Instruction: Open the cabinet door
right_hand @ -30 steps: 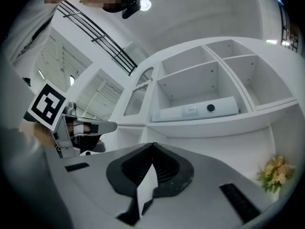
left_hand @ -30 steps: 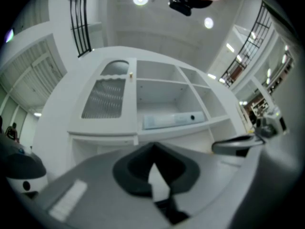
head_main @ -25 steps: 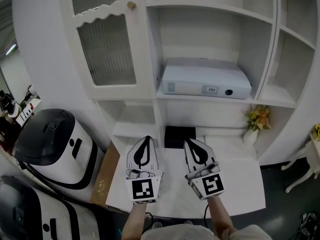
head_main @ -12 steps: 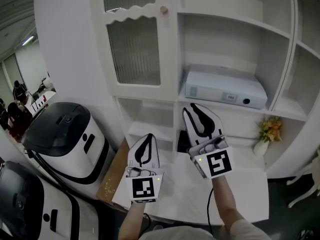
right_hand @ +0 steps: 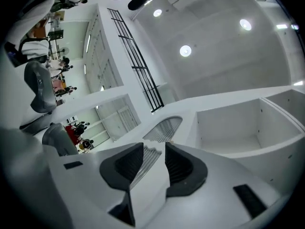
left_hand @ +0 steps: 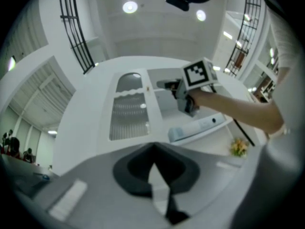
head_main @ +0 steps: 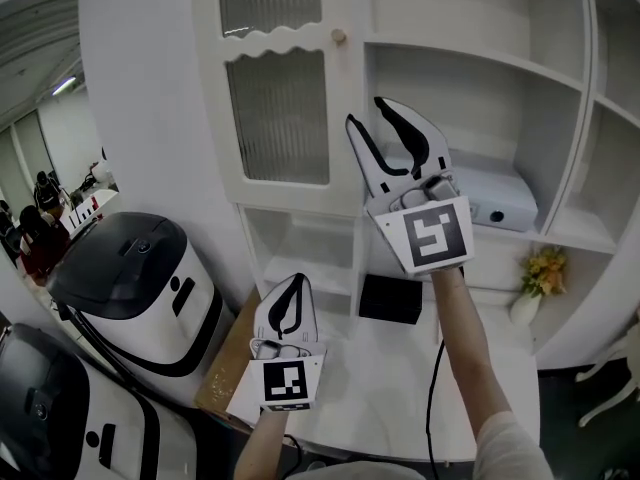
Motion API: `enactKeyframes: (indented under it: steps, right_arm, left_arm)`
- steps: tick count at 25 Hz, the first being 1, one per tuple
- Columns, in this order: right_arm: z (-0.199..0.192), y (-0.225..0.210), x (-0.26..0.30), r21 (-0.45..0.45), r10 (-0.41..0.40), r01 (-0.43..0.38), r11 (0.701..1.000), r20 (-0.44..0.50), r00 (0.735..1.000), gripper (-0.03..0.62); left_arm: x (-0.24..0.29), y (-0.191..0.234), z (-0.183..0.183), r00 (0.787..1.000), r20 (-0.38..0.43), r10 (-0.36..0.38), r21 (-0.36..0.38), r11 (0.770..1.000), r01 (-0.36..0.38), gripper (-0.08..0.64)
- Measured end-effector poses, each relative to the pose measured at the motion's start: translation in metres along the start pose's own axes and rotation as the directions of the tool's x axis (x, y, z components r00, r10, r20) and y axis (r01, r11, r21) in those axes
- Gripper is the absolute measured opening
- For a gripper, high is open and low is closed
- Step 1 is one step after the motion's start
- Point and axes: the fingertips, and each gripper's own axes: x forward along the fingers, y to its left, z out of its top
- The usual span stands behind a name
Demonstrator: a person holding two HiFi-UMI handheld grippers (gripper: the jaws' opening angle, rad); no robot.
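Observation:
The white cabinet door (head_main: 275, 108) with ribbed glass stands closed at the upper left of the shelf unit, its small round knob (head_main: 339, 36) on the right edge. My right gripper (head_main: 370, 114) is raised in front of the shelf, just right of the door and below the knob, not touching either. Its jaws have just been opening and stand open with nothing between them; in the right gripper view the gripper (right_hand: 154, 147) points at the ribbed glass (right_hand: 164, 127). My left gripper (head_main: 296, 282) hangs low over the tabletop, shut and empty. In the left gripper view the door (left_hand: 127, 111) is ahead.
A white flat box (head_main: 500, 206) lies on the shelf right of the door. A black box (head_main: 390, 299) sits at the back of the white tabletop (head_main: 400, 388), and a vase of flowers (head_main: 541, 273) at the right. A black-and-white appliance (head_main: 130, 273) stands at the left.
My right gripper has risen from above the tabletop to the door's height and its jaws have opened. The left gripper stays low and shut.

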Motion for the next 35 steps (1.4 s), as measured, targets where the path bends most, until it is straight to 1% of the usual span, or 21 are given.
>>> enactKeyframes:
  steps: [4,6,8,11,15,19,23,27,31,35]
  right_arm:
    - [0.012,-0.011,0.035,-0.082,0.028,-0.027,0.996,0.018,0.999,0.124]
    - [0.012,-0.017,0.052,-0.140,0.039,-0.037,0.989,0.014,0.999,0.125]
    - [0.010,-0.024,0.070,-0.194,0.033,-0.032,0.980,0.002,0.999,0.138]
    - [0.004,-0.037,0.095,-0.262,0.013,-0.022,0.965,-0.038,0.999,0.147]
    - [-0.013,-0.043,0.119,-0.345,0.014,-0.058,0.937,-0.129,0.991,0.147]
    - [-0.025,-0.047,0.127,-0.358,0.010,-0.067,0.931,-0.159,0.987,0.132]
    - [-0.023,-0.051,0.130,-0.353,0.002,-0.053,0.934,-0.142,0.990,0.076]
    - [-0.021,-0.050,0.132,-0.332,0.017,-0.052,0.942,-0.110,0.994,0.080]
    - [-0.025,-0.058,0.128,-0.322,-0.005,-0.024,0.946,-0.088,0.996,0.072]
    - [-0.025,-0.054,0.130,-0.322,-0.001,-0.023,0.946,-0.073,0.997,0.069]
  left_arm:
    - [0.005,0.003,0.004,1.000,0.008,-0.002,0.012,1.000,0.002,0.005]
    - [0.006,0.006,0.007,1.000,0.009,0.002,0.016,1.000,-0.003,0.005]
    - [0.008,0.008,0.010,1.000,0.013,0.005,0.023,1.000,-0.005,0.005]
    - [0.008,0.008,0.009,1.000,0.014,0.007,0.025,1.000,-0.008,0.005]
    - [0.006,0.010,0.004,1.000,0.001,0.016,0.030,0.999,-0.016,0.005]
    - [0.004,0.017,0.002,0.999,-0.002,0.036,0.033,0.999,-0.036,0.005]
    - [0.004,0.019,-0.004,0.999,-0.010,0.046,0.017,0.999,-0.046,0.005]
    - [0.003,0.016,-0.013,0.998,-0.036,0.044,0.025,0.999,-0.043,0.005]
    - [0.005,0.011,-0.017,0.998,-0.047,0.045,0.023,0.999,-0.044,0.005]
    - [0.001,0.016,-0.023,0.997,-0.058,0.058,0.007,0.998,-0.058,0.005]
